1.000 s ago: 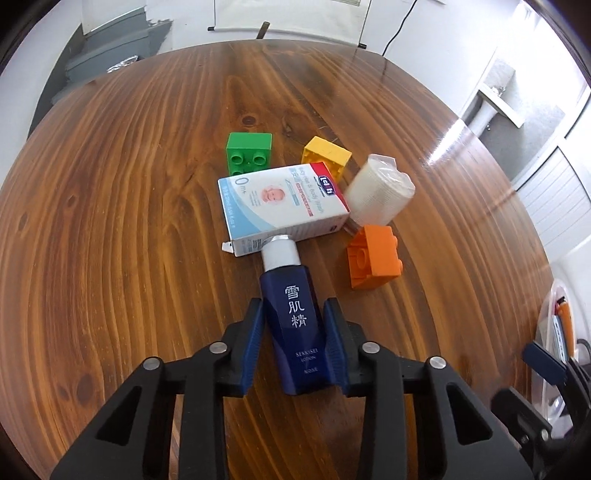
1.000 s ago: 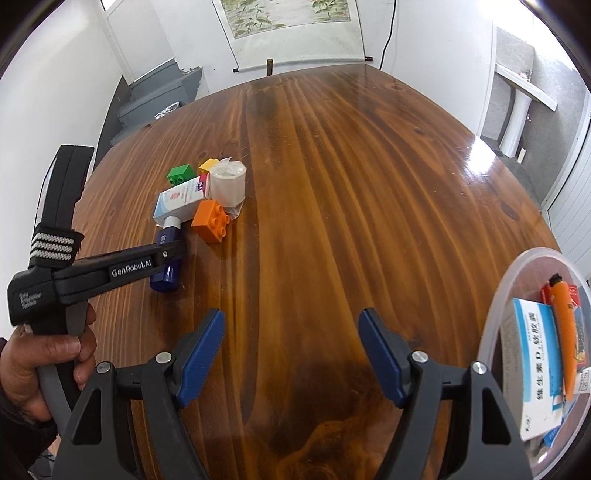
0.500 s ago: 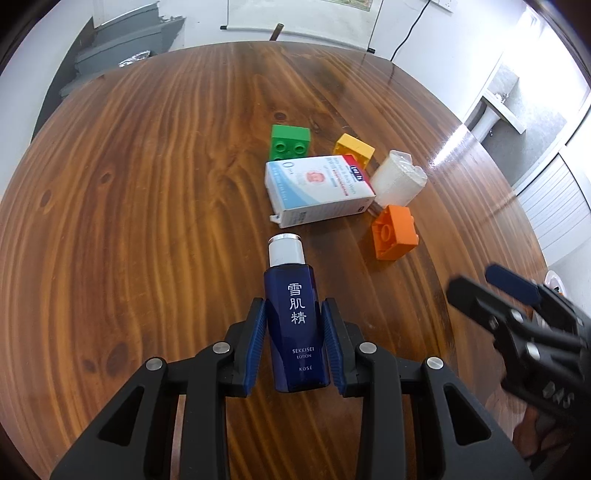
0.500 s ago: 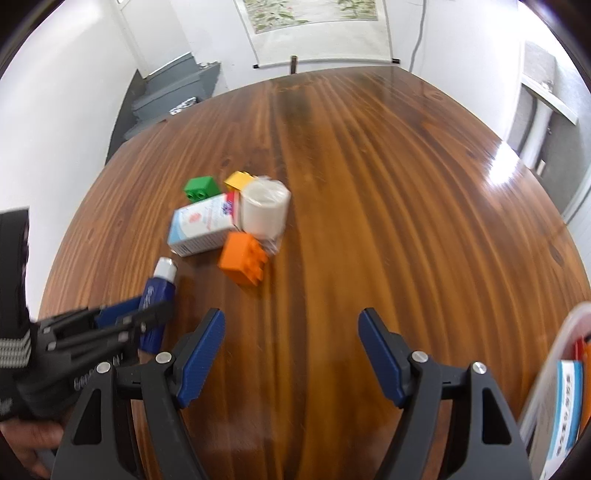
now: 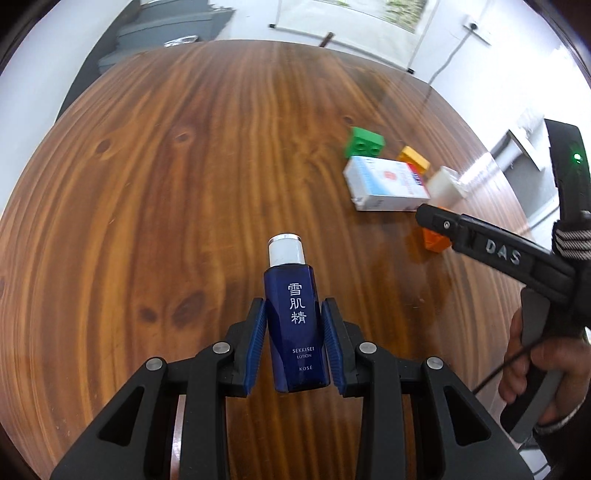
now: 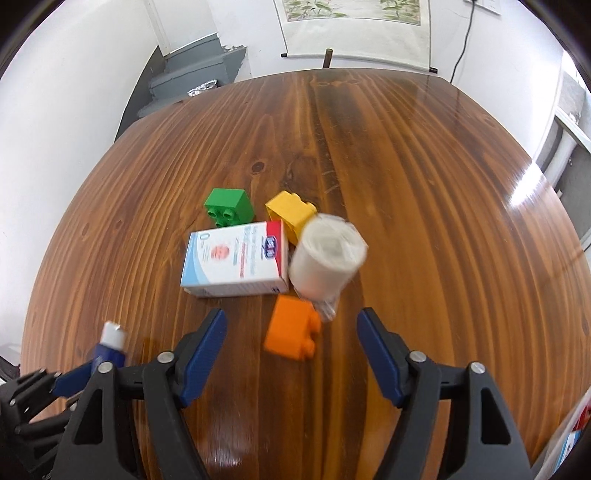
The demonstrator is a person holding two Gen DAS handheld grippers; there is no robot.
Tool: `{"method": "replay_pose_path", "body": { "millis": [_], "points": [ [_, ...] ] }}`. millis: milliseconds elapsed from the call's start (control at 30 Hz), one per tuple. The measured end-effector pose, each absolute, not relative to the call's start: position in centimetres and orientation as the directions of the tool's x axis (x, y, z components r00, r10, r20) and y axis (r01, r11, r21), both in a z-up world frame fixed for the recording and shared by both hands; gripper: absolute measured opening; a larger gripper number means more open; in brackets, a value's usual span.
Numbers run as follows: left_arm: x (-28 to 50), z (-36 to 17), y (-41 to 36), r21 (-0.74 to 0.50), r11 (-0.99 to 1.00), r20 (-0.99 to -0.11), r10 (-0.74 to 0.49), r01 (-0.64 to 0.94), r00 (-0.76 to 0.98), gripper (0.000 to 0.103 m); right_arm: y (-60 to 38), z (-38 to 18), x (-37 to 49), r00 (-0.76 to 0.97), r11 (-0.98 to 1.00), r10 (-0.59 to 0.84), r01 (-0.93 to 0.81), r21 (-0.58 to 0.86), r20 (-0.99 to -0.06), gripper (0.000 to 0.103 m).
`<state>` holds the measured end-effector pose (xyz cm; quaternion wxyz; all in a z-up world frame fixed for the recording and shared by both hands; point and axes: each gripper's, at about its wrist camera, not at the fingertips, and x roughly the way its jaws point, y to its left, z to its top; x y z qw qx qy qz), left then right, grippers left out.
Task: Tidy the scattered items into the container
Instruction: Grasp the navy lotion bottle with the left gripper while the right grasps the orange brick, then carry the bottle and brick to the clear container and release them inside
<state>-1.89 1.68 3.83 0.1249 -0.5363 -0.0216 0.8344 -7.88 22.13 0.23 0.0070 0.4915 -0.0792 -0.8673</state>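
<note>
My left gripper (image 5: pixel 293 304) is shut on a dark blue lotion bottle (image 5: pixel 291 284) with a white cap, held just above the wooden table (image 5: pixel 184 184). The same bottle (image 6: pixel 110 347) shows at the lower left of the right wrist view. My right gripper (image 6: pixel 291 325) is closing its jaws; an orange brick (image 6: pixel 291 332) lies between and just beyond its fingertips, and the pads are clear of it. Beyond the orange brick lie a white and blue box (image 6: pixel 236 262), a wrapped white roll (image 6: pixel 325 258), a green brick (image 6: pixel 229 206) and a yellow brick (image 6: pixel 290 214).
A clear plastic container (image 6: pixel 554 450) with packets inside shows at the bottom right corner of the right wrist view. A hand (image 5: pixel 528 362) holds the right gripper's handle at the right of the left wrist view. A wall with a hanging scroll (image 6: pixel 351 22) stands behind the table.
The right gripper has swung left from the container side to the cluster, and its jaws have narrowed around the orange brick. The left gripper has drawn the bottle away from the box.
</note>
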Motion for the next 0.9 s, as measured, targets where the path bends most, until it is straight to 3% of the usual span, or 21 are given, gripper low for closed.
{"method": "replay_pose_path", "body": {
  "millis": [33,267,900],
  "points": [
    [-1.9,3.7,1.4,-0.172,-0.969,-0.89,0.23,-0.177,-0.394,0.033,22.0,0.0,-8.2,-0.509,-0.989,-0.083,-0.064,0.134,-0.857,0.068],
    [-1.8,3.6,0.8,-0.179,-0.97,-0.887,0.231,-0.165,-0.399,0.033,21.3,-1.0,-8.0,-0.476,-0.995,-0.056,-0.045,0.088,-0.878,0.026],
    [-0.9,6.2,5.7,-0.178,-0.935,-0.88,0.291,-0.308,-0.375,0.033,24.2,1.8,-0.3,-0.527,-0.976,-0.094,-0.12,0.184,-0.844,0.026]
  ]
}}
